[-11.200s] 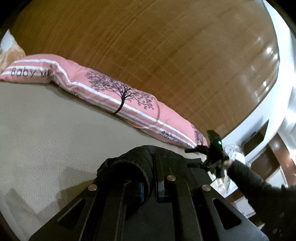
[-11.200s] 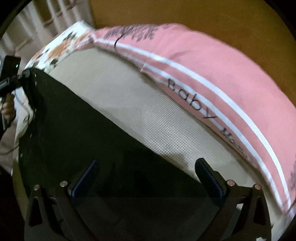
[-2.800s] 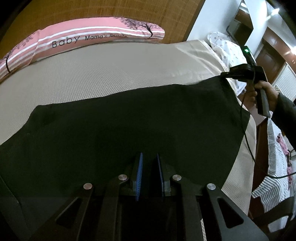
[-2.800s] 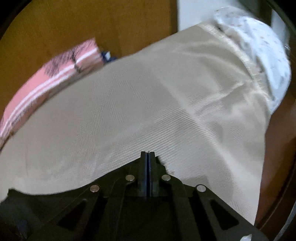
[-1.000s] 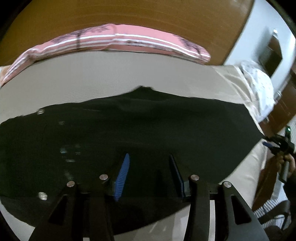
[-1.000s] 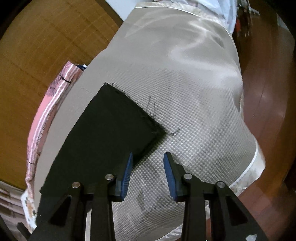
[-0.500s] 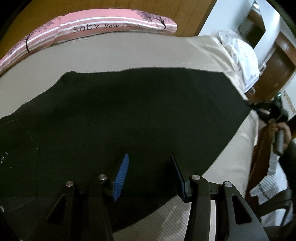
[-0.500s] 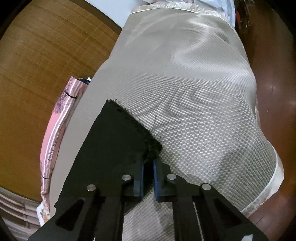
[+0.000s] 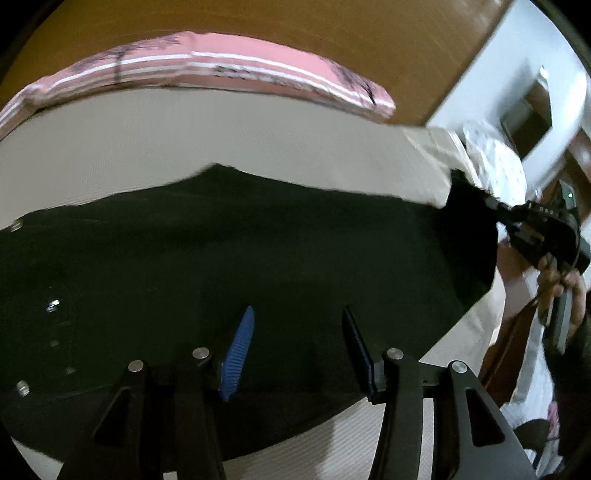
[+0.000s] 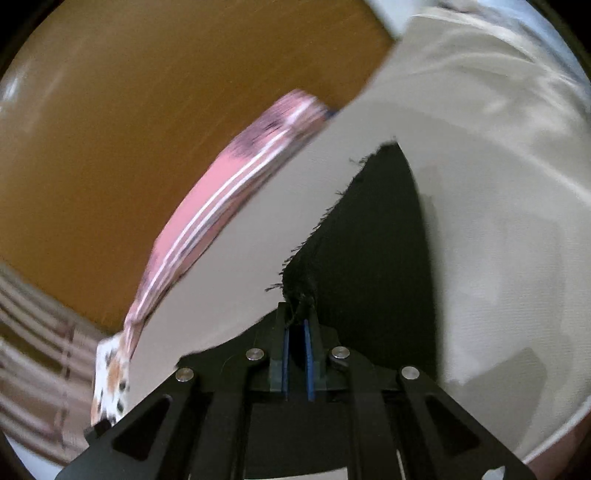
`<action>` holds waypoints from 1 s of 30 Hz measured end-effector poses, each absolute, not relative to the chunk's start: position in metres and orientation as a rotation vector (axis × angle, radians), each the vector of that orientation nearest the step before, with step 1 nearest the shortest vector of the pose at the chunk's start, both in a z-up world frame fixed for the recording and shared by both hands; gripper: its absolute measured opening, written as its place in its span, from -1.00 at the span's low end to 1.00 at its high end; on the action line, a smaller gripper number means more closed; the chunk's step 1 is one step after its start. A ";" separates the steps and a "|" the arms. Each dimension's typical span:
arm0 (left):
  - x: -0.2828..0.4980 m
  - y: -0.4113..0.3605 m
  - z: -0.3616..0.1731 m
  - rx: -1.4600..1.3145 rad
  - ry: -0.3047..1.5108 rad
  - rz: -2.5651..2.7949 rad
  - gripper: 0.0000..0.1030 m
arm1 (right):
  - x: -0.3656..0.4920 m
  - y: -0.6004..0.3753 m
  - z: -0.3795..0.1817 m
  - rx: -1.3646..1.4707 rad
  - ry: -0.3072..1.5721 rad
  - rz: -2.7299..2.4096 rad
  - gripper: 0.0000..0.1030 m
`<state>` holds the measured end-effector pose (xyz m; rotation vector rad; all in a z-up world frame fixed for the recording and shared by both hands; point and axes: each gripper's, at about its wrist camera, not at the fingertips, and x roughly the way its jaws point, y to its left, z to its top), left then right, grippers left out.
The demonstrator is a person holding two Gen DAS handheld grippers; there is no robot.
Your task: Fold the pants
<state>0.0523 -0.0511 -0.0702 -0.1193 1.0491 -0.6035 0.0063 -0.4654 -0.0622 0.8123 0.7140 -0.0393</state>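
Black pants lie spread across the beige bed, filling the middle of the left wrist view. My left gripper is open and empty, its blue pads hovering just above the near part of the pants. My right gripper is shut on the frayed hem corner of the pants and lifts it off the bed. In the left wrist view the right gripper shows at the far right, holding that lifted corner.
The beige bed has a long pink pillow along the wooden headboard. A white dotted cloth lies at the bed's right edge. The bed's right side drops to a brown floor.
My right gripper has closed on the pants' hem corner and raised it off the bed. My left gripper stays open over the pants and its view has tilted up.
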 end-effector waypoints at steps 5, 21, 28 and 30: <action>0.055 -0.015 -0.063 -0.199 1.034 -0.554 0.01 | 0.047 -0.384 -0.062 0.740 0.787 0.148 -0.85; 0.054 0.008 -0.066 -0.286 1.053 -0.592 0.01 | 0.029 -0.209 -0.127 0.286 1.125 0.471 -0.82; 0.053 -0.012 -0.064 -0.296 1.094 -0.664 0.01 | 0.028 -0.215 -0.118 0.351 1.112 0.482 -0.29; 0.052 -0.017 -0.064 -0.310 1.111 -0.691 0.01 | 0.023 -0.225 -0.109 0.392 1.073 0.464 -0.24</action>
